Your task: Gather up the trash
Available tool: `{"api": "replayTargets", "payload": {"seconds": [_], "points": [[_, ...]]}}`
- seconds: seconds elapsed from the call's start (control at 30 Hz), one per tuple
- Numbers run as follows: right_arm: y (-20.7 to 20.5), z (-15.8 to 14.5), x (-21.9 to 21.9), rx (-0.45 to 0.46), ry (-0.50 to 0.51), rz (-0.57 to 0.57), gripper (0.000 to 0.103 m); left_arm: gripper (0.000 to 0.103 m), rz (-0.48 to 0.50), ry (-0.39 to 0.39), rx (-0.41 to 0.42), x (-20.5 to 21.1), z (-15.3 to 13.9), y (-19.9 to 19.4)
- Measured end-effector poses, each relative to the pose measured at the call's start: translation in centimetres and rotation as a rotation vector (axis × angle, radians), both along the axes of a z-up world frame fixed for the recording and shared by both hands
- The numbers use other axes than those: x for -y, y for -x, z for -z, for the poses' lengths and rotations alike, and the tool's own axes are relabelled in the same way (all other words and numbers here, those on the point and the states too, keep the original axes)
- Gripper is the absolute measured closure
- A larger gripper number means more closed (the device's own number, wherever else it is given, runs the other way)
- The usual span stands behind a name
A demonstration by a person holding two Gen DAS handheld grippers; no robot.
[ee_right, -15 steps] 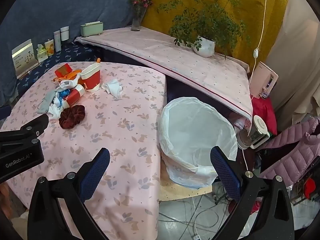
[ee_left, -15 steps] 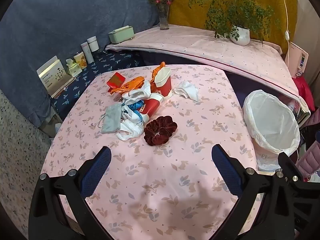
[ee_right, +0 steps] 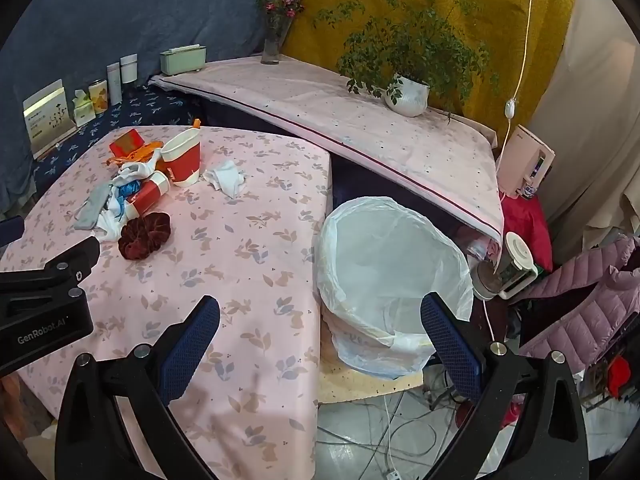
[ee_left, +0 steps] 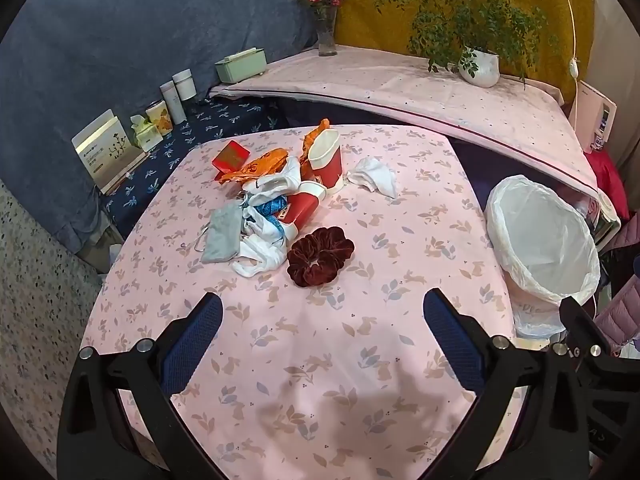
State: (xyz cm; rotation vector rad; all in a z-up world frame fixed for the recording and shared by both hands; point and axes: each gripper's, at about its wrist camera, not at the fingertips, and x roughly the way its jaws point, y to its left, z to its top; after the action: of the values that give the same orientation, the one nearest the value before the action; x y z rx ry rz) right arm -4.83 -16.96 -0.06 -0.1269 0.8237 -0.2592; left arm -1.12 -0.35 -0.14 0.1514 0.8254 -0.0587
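Left wrist view: left gripper (ee_left: 322,320) spread to its widest, nothing between the blue pads, nothing held. It hangs over bare pink tablecloth (ee_left: 320,380) in the lower half of the frame.

Trash pile sits above the gripper, centre-left of the frame, apart from both fingers. Nearest item: dark red scrunchie (ee_left: 320,255), just above the gap between the fingers. Touching it at upper left: white plastic bag (ee_left: 260,252), with a grey face mask (ee_left: 222,234) at its left edge. Further up: tipped red paper cup (ee_left: 302,210), upright red paper cup (ee_left: 328,160), orange wrapper (ee_left: 256,168), small red box (ee_left: 231,156). Crumpled white tissue (ee_left: 374,178) lies alone to the right of the upright cup.

White-lined bin (ee_left: 544,240) at right edge of the frame, beside the table, off to the right of the right-hand finger.

Right wrist view: right gripper (ee_right: 320,324) equally wide open, empty. The bin's rim (ee_right: 332,248) lies between its fingers, centre frame. The pile is in the upper left, well apart from this gripper.
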Motion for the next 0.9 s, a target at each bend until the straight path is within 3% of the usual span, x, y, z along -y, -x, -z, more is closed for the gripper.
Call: {"api": "replayTargets", "payload": {"seconds": [0.9], "points": [[0.22, -0.22, 0.27, 0.004, 0.0, 0.006, 0.007, 0.007, 0.015, 0.006, -0.003, -0.1, -0.3, -0.5]]}}
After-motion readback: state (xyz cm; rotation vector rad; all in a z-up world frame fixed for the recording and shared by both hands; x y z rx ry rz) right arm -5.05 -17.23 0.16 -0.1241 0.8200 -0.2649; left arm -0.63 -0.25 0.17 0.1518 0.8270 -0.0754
